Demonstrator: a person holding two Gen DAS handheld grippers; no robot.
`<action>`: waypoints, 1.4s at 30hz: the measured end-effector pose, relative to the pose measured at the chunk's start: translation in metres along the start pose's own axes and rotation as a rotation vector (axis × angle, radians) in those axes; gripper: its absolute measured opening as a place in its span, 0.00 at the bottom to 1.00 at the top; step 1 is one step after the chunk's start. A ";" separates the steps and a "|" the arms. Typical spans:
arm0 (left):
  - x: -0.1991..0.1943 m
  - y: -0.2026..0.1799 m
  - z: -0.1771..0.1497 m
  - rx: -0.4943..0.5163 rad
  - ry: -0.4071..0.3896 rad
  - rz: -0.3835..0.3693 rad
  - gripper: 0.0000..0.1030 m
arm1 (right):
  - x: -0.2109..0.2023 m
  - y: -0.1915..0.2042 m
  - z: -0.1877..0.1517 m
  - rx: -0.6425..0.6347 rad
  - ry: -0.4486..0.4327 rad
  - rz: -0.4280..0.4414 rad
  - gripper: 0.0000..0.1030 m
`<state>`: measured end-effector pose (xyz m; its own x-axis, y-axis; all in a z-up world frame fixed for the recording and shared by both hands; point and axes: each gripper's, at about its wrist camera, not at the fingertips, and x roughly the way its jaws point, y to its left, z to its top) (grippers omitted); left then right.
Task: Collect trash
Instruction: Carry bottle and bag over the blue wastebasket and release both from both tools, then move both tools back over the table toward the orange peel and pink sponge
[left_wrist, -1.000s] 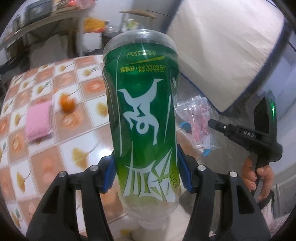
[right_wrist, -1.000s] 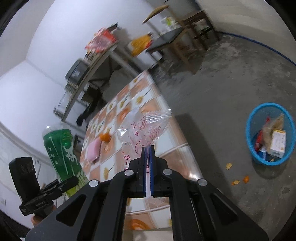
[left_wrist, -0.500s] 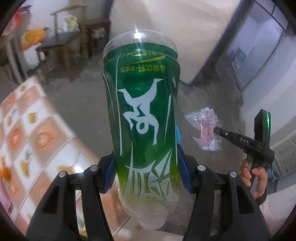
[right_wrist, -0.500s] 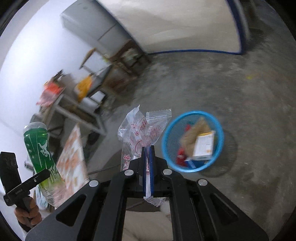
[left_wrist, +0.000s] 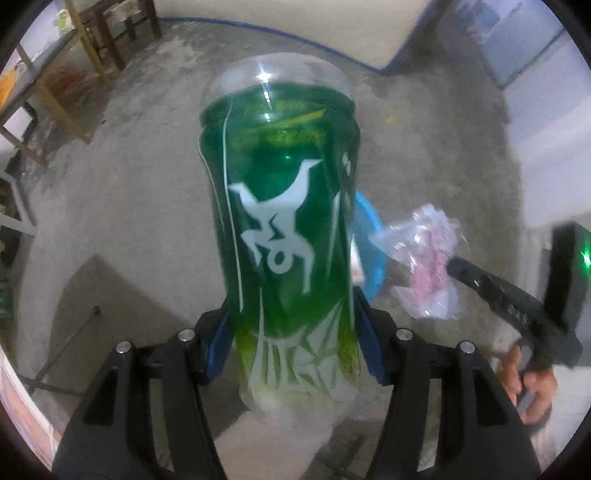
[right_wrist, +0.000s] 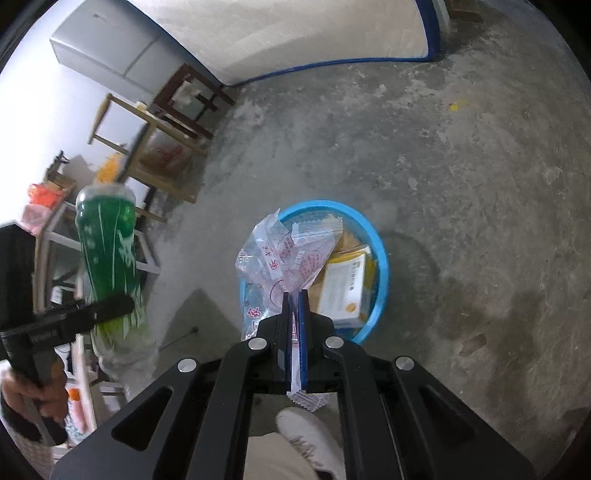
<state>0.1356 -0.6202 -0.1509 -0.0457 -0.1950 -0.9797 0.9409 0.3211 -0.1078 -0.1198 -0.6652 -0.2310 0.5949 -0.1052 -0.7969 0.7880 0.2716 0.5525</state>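
Note:
My left gripper (left_wrist: 293, 339) is shut on a green plastic bottle (left_wrist: 284, 236) held upside down; it also shows in the right wrist view (right_wrist: 109, 258). My right gripper (right_wrist: 294, 314) is shut on clear plastic wrappers (right_wrist: 284, 258) with red print, also seen in the left wrist view (left_wrist: 424, 258). A blue round basket (right_wrist: 380, 258) stands on the concrete floor just below and beyond the wrappers, holding a yellow-white box (right_wrist: 343, 288) and other trash. In the left wrist view the basket's rim (left_wrist: 369, 236) peeks out behind the bottle.
Bare concrete floor (right_wrist: 461, 184) surrounds the basket. Wooden chairs and tables (right_wrist: 166, 122) stand at the far left by a grey fridge (right_wrist: 107, 48). A mattress (right_wrist: 295, 29) leans on the back wall. My shoe (right_wrist: 306, 439) is below the right gripper.
Both grippers have swung away from the tiled table and tilted down toward the floor. The blue basket now lies directly under the wrappers and much closer. Both grips are unchanged.

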 end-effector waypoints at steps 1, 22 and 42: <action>0.004 0.005 0.003 -0.016 0.000 0.019 0.71 | 0.012 -0.003 0.004 0.000 0.013 -0.011 0.03; -0.185 0.056 -0.152 -0.152 -0.321 -0.056 0.71 | 0.148 -0.014 0.016 -0.047 0.150 -0.192 0.52; -0.273 0.133 -0.394 -0.502 -0.624 0.099 0.78 | -0.027 0.024 -0.027 -0.075 -0.120 -0.048 0.56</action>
<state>0.1406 -0.1596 0.0356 0.3654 -0.5774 -0.7301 0.6606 0.7135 -0.2336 -0.1208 -0.6304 -0.2030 0.5750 -0.2323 -0.7845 0.8047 0.3338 0.4910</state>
